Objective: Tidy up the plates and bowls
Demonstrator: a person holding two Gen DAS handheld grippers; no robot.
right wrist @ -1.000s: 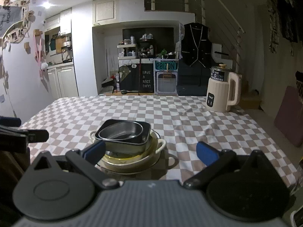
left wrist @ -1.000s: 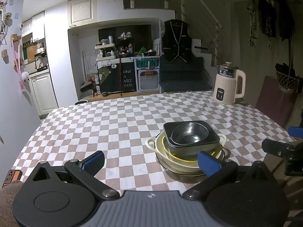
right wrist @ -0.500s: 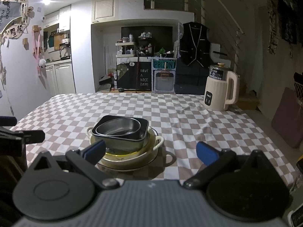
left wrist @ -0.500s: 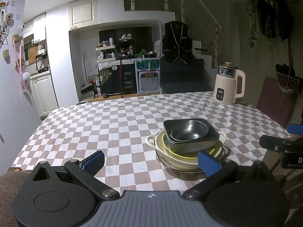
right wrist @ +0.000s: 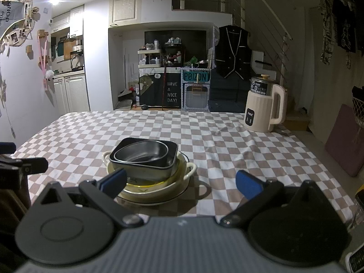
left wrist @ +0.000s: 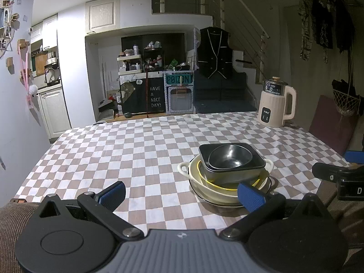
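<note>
1. A table covered by a brown-and-white checked cloth [left wrist: 127, 150] is shown from two gripper cameras.
2. Near the front edge of the table, one nested stack is seen: a round metal bowl [left wrist: 230, 157] inside a dark rectangular dish [left wrist: 234, 174], inside a cream bowl with handles [left wrist: 185, 168], all on a flat plate [right wrist: 159, 201] at the bottom.
3. A cream electric kettle [left wrist: 276, 105] stands well apart, at the far right of the table.
4. The left gripper [left wrist: 182, 194] is held with its blue pads spread wide and nothing between them; the stack lies ahead and to its right.
5. The right gripper [right wrist: 180, 180] is likewise spread and empty; the stack lies ahead and to its left.
6. The stacking appears finished. If anything remains, the grippers are best drawn straight back and kept above the rims, so that the pile is not nudged.
7. Compared with a second ago, the stack is unchanged, and both cameras have pulled slightly back and upward from it.
</note>
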